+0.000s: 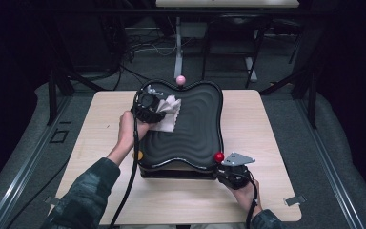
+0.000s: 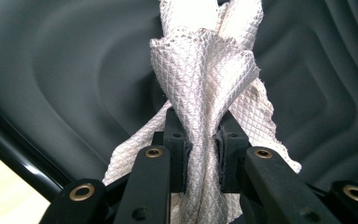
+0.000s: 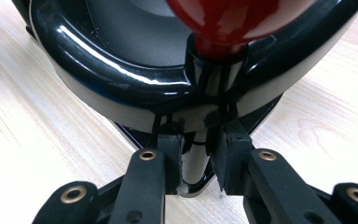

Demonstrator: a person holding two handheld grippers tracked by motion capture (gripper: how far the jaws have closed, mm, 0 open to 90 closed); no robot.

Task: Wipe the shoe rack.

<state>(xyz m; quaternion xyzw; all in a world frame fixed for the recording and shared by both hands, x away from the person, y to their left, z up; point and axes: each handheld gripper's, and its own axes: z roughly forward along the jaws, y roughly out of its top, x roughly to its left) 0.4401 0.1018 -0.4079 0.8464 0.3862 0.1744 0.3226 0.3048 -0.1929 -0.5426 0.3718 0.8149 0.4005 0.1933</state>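
On the far-left part of the black wavy-ribbed plastic tray [image 1: 195,129], the left tongs [image 1: 158,113] are clenched on a white diamond-weave cloth [image 2: 205,84], bunched w/ folds standing up between the jaws & resting on the tray's ribs. At the tray's near-right corner, the right tongs [image 3: 199,161] are clenched on the glossy black rim, just below a red ball knob [image 1: 218,156]. Tray sits mid light-wood tabletop [image 1: 267,124]; pink ball knob [image 1: 180,79] at far edge.
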